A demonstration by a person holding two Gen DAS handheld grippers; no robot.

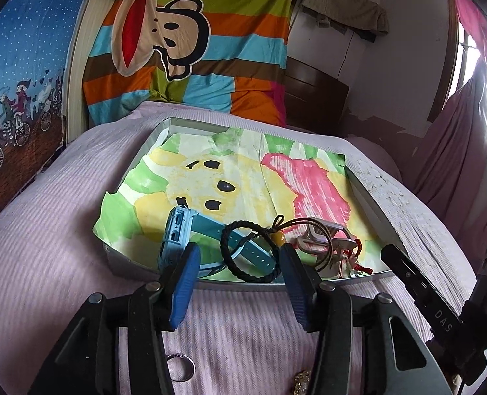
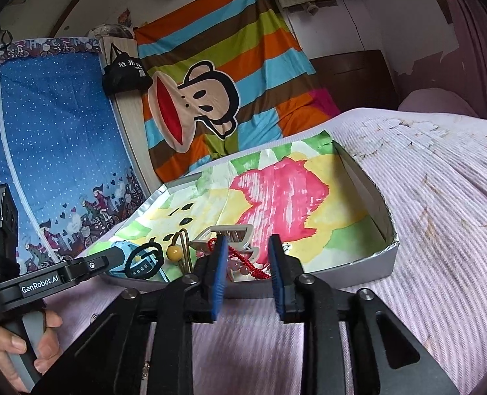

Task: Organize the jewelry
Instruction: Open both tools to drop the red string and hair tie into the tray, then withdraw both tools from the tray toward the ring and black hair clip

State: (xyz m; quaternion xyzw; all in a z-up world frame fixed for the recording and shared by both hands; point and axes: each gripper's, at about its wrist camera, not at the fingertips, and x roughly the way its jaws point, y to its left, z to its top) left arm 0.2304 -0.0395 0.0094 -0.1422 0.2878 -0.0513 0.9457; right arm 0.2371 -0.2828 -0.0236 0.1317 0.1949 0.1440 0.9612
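jewelry lies in two places: a silver ring (image 1: 180, 366) and a small gold piece (image 1: 301, 382) rest on the pink ribbed bedspread (image 1: 240, 339) at 6 o'clock in the left wrist view, under the tool, presumably the stragglers not yet gathered. the left gripper (image 1: 236, 273) hangs just short of the tray's near rim, jaws spread and holding nothing, aimed at the pile. the right gripper (image 2: 247, 263) sits the same way at the shallow grey tray (image 2: 375, 265), jaws apart and empty, its tips framing a red corded charm (image 2: 243, 263).

inside the near edge, the collected pieces crowd together, likely because each was dropped just past the rim: a blue smartwatch (image 1: 177, 235) at 10 o'clock from the left tips, a black braided bracelet (image 1: 243, 253) lying over its strap, a cord with a yellow bead (image 1: 277, 237) at 12, and a white hair clip (image 1: 322, 230) at 1 o'clock.

further in, a painted paper liner (image 1: 243, 177) covers the tray floor, bare of jewelry, which leaves room to spread the pile out.
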